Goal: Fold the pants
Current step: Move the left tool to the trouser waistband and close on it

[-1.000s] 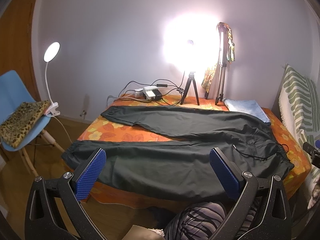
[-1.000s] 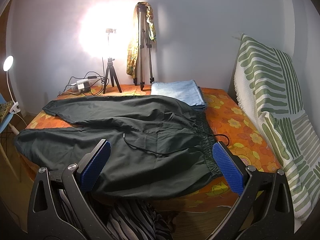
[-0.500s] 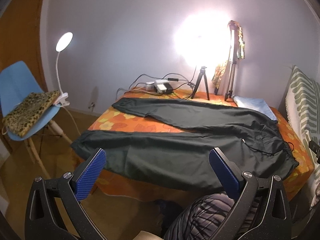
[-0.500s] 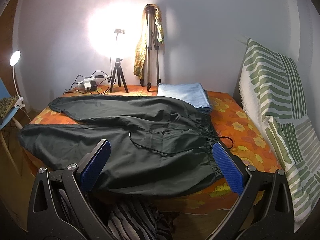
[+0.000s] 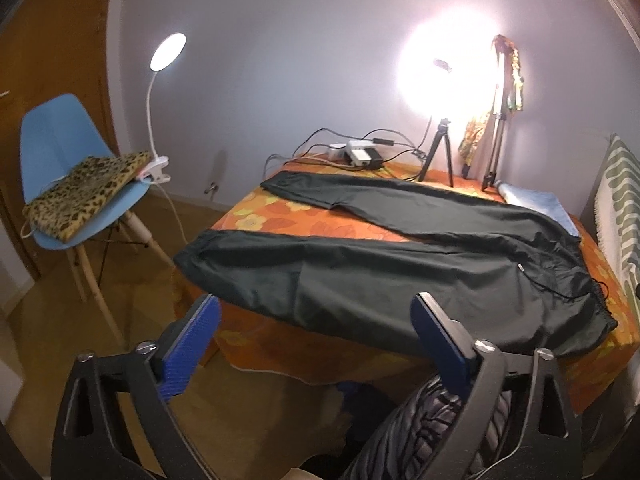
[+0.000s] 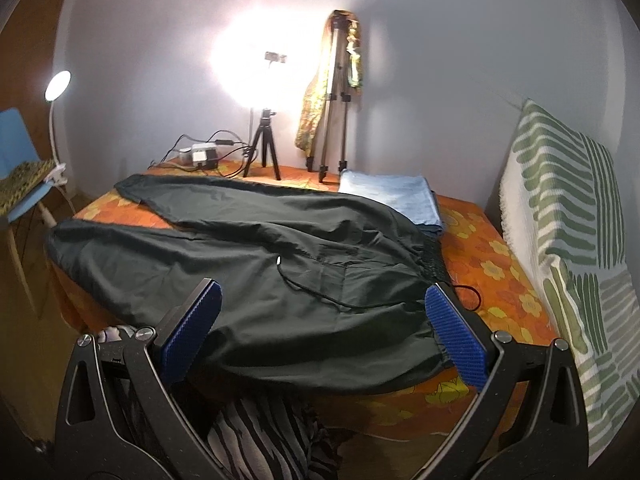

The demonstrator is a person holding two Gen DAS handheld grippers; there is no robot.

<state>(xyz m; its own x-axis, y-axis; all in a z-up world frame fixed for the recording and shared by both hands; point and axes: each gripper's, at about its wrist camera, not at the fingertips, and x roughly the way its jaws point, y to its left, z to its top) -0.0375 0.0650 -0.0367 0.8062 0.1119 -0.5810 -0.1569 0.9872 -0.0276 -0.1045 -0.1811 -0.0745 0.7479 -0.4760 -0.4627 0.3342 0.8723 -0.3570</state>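
Through the left wrist camera, my left gripper (image 5: 316, 322) gapes wide and empty, with the dark green fabric pants (image 5: 400, 264) spread flat ahead on the orange floral table (image 5: 256, 216), legs apart, ready for folding. Through the right wrist camera, my right gripper (image 6: 324, 316) is equally wide and empty, the waistband just beyond its right finger, probably my first grab.

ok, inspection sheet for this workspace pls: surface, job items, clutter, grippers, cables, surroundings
Surface: bed with orange floral cover, near edge in front of both grippers.
Job's things: dark pants spread flat, unfolded, legs apart and pointing left, waistband at right, drawstring loose on top.
Clutter: folded light-blue cloth by the waistband; small tripod, tall tripod draped with patterned cloth.
Grippers: left gripper and right gripper both open, holding nothing, short of the pants.
Cables: power strip with cords at far edge.
Surroundings: blue chair with leopard cushion and clip lamp; striped blanket at right.
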